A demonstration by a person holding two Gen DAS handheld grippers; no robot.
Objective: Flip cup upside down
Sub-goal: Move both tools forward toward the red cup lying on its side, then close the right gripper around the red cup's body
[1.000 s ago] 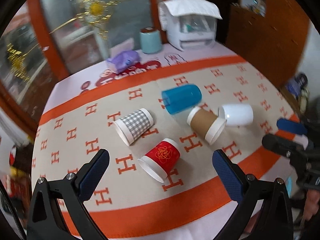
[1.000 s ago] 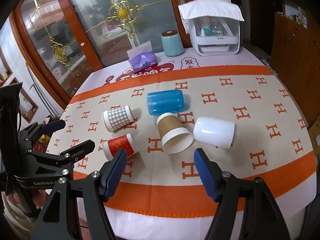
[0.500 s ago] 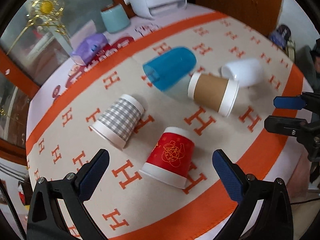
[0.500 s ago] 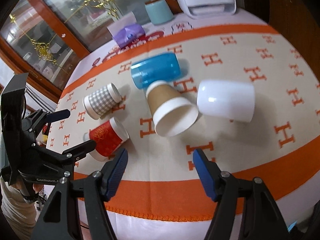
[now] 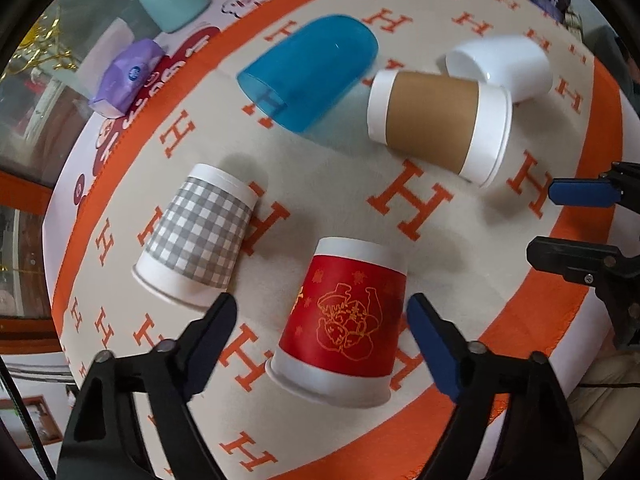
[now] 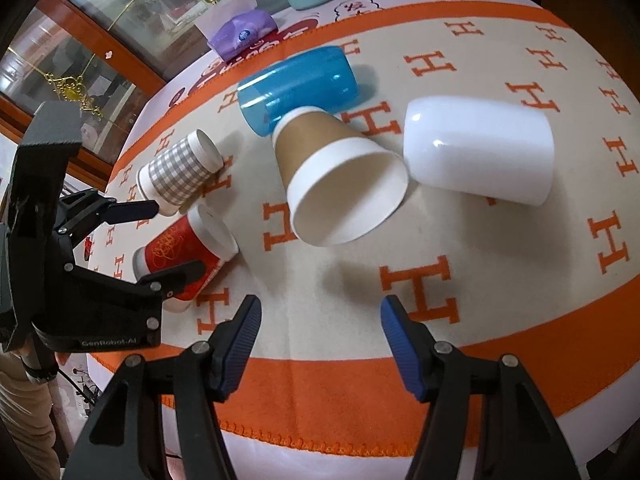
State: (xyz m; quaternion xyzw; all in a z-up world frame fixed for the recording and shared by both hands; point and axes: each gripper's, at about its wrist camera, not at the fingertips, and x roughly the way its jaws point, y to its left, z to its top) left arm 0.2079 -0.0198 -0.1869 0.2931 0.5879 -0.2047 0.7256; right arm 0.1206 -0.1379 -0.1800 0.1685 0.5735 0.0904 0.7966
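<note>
Nearest lies a red paper cup [image 5: 344, 320] with a gold line drawing and white bands, and left of it a grey-and-white checked paper cup [image 5: 198, 236]. Farther off lie a translucent blue cup [image 5: 308, 72], a brown-sleeved white paper cup [image 5: 436, 120] and a plain white cup [image 5: 504, 64], all on a cream tablecloth [image 5: 360, 216] with orange H letters and an orange border.

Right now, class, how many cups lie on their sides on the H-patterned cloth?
5. The red cup lies nearest the left tool, the checked cup beside it, the blue cup farthest back, the brown cup mid-table, the white cup right.
</note>
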